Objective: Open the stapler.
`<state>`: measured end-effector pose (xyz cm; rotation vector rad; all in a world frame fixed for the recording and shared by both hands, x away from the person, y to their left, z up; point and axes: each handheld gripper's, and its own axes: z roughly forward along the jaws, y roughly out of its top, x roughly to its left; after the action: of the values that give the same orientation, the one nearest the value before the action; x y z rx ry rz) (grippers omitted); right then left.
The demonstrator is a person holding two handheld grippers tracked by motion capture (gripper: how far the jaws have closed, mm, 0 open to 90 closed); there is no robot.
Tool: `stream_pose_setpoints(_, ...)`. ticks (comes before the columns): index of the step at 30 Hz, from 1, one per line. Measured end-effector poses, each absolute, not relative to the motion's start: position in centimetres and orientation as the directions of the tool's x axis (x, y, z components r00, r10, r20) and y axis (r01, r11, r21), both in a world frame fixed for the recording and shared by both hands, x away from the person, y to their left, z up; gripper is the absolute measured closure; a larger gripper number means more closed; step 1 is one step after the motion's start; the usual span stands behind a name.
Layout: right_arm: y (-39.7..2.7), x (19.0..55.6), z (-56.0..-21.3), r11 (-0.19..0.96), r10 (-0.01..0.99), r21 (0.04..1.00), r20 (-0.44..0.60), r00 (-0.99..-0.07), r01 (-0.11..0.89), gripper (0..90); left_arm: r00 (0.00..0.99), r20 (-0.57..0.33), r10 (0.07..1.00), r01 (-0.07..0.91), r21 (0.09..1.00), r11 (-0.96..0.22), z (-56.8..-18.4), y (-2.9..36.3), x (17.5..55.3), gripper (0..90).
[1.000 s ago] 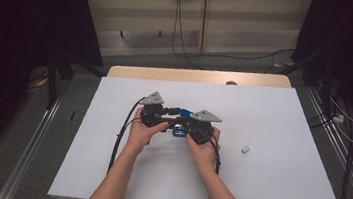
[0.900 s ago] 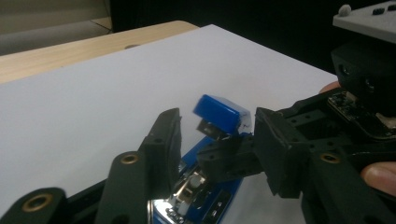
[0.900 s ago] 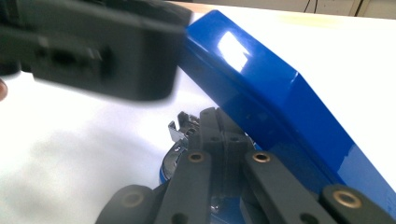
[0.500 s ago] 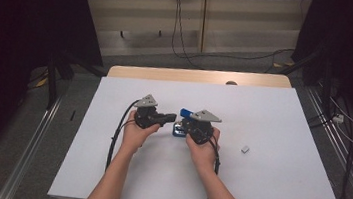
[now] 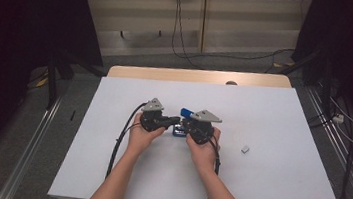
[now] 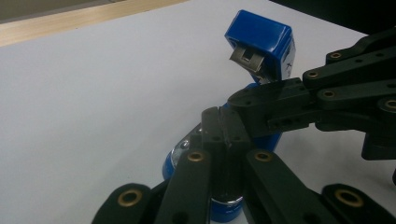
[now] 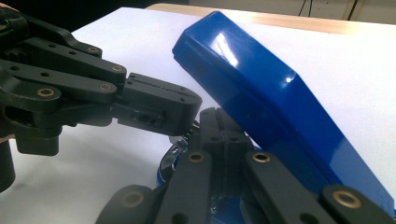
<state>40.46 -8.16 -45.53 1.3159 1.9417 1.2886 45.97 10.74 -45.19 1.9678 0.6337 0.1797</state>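
White rectangular table (image 5: 265, 190), taken as landmark, with a light wooden strip (image 5: 192, 74) along its far edge.

Glossy blue plastic stapler (image 5: 182, 123), near the table's middle, slightly toward its left half. Lid swung up and tilted (image 7: 261, 93); metal staple channel visible at the lid's raised end (image 6: 250, 58); blue base with silvery metal plate low on the tabletop (image 6: 180, 156).

Left black two-jaw gripper (image 5: 174, 120), held in a hand (image 5: 141, 137) over the table's middle, reaching in toward the stapler. Jaws pressed together, tips meeting at the stapler's base below the raised lid; from the left gripper view (image 6: 224, 135) cannot tell whether anything is pinched between them.

Right black two-jaw gripper (image 5: 185, 125), held in the other hand (image 5: 204, 150) just beside the left one, grey three-cornered plate on top. Jaws drawn together (image 7: 224, 130) under the tilted lid, directly over the base; grip on the stapler not discernible.

Tips of both grippers touching or nearly touching each other at the stapler.

Small grey rectangular block (image 5: 245, 149), lying apart on the table's right half, toward its near edge from centre.

Black cables (image 5: 119, 146), trailing from the grippers toward the table's near edge.
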Motion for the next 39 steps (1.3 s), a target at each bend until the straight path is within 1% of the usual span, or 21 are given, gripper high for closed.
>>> stream_pose_setpoints(2, -8.1, 40.4, -45.5, 0.1, 0.894, 0.884, 0.121, -0.431, 0.456, 90.0, 0.853, -0.126, 0.507, 0.343, 0.867, -0.362, -45.2, 10.7, 45.9, 90.0)
stream_pose_setpoints(4, -8.1, 40.3, -45.4, 0.093, 0.904, 0.892, 0.11, -0.412, 0.443, 90.0, 0.848, -0.134, 0.512, 0.352, 0.865, -0.356, -45.4, 10.7, 45.8, 90.0)
stream_pose_setpoints(7, -8.4, 40.2, -44.8, 0.095, 0.919, 0.899, 0.086, -0.384, 0.428, 90.0, 0.85, -0.117, 0.514, 0.344, 0.862, -0.373, -45.8, 10.8, 45.9, 90.0)
stream_pose_setpoints(9, -8.9, 40.3, -44.5, 0.073, 0.922, 0.897, 0.106, -0.373, 0.436, 90.0, 0.845, -0.135, 0.517, 0.356, 0.864, -0.357, -45.9, 10.9, 45.8, 90.0)
stream_pose_setpoints(12, -9.1, 40.2, -44.2, 0.084, 0.927, 0.896, 0.091, -0.365, 0.437, 90.0, 0.849, -0.114, 0.516, 0.343, 0.862, -0.373, -45.8, 10.8, 45.8, 90.0)
stream_pose_setpoints(16, -9.7, 39.9, -43.9, 0.058, 0.946, 0.903, 0.087, -0.314, 0.426, 90.0, 0.849, -0.111, 0.517, 0.341, 0.862, -0.375, -45.8, 10.8, 45.7, 90.0)
stream_pose_setpoints(20, -10.4, 39.8, -43.6, 0.086, 0.949, 0.899, 0.057, -0.31, 0.428, 90.0, 0.848, -0.095, 0.522, 0.336, 0.858, -0.39, -45.7, 10.7, 45.6, 90.0)
stream_pose_setpoints(23, -11.2, 39.7, -43.5, 0.061, 0.957, 0.898, 0.071, -0.281, 0.435, 90.0, 0.85, -0.079, 0.52, 0.324, 0.857, -0.4, -45.6, 10.6, 45.5, 90.0)
stream_pose_setpoints(24, -11.4, 39.7, -43.5, 0.07, 0.96, 0.899, 0.057, -0.274, 0.431, 90.0, 0.851, -0.076, 0.52, 0.322, 0.858, -0.401, -45.6, 10.6, 45.5, 90.0)
stream_pose_setpoints(27, -11.4, 39.7, -43.4, 0.092, 0.958, 0.896, 0.04, -0.285, 0.434, 90.0, 0.849, -0.09, 0.521, 0.332, 0.858, -0.392, -45.7, 10.7, 45.6, 90.0)
stream_pose_setpoints(29, -11.5, 39.7, -43.4, 0.088, 0.958, 0.896, 0.044, -0.284, 0.435, 90.0, 0.849, -0.085, 0.522, 0.329, 0.857, -0.396, -45.6, 10.6, 45.5, 90.0)
stream_pose_setpoints(32, -11.9, 39.6, -43.6, 0.104, 0.962, 0.896, 0.02, -0.273, 0.432, 90.0, 0.851, -0.083, 0.519, 0.325, 0.859, -0.395, -45.7, 10.7, 45.5, 90.0)
stream_pose_setpoints(34, -12.6, 39.7, -43.7, 0.08, 0.963, 0.892, 0.046, -0.265, 0.445, 90.0, 0.851, -0.084, 0.519, 0.326, 0.859, -0.396, -45.7, 10.7, 45.5, 90.0)
stream_pose_setpoints(39, -13.6, 39.7, -43.9, 0.083, 0.964, 0.889, 0.044, -0.264, 0.45, 90.0, 0.851, -0.084, 0.518, 0.326, 0.858, -0.397, -45.6, 10.7, 45.5, 90.0)
